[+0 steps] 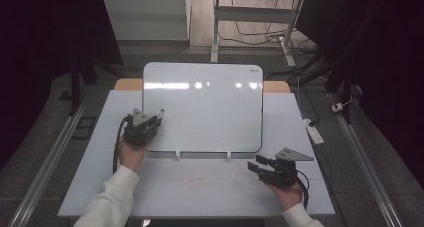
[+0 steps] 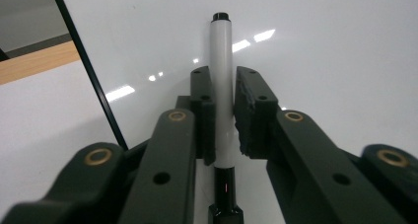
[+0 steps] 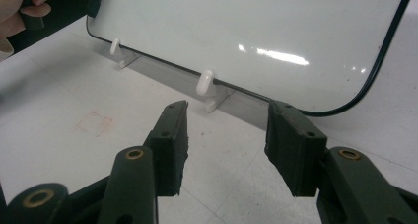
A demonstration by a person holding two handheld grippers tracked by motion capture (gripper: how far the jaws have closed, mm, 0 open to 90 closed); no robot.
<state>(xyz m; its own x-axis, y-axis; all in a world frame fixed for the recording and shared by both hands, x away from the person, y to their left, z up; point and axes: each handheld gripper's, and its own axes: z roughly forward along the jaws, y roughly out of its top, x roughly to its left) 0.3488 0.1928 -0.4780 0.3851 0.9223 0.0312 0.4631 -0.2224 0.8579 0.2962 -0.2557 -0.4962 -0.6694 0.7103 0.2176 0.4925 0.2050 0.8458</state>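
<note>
A white marker with a black end lies between the jaws of my left gripper, pointing up along the whiteboard. The left pad touches the marker, and a thin gap shows at the right pad. In the high view the left gripper is at the lower left corner of the blank whiteboard, with the marker sticking out. My right gripper hovers open over the table in front of the board's lower right corner. Nothing is between the right gripper's jaws.
The whiteboard leans on a low stand with two white clips at its bottom edge. The white table carries a faint reddish stain. A power strip lies on the floor at the right.
</note>
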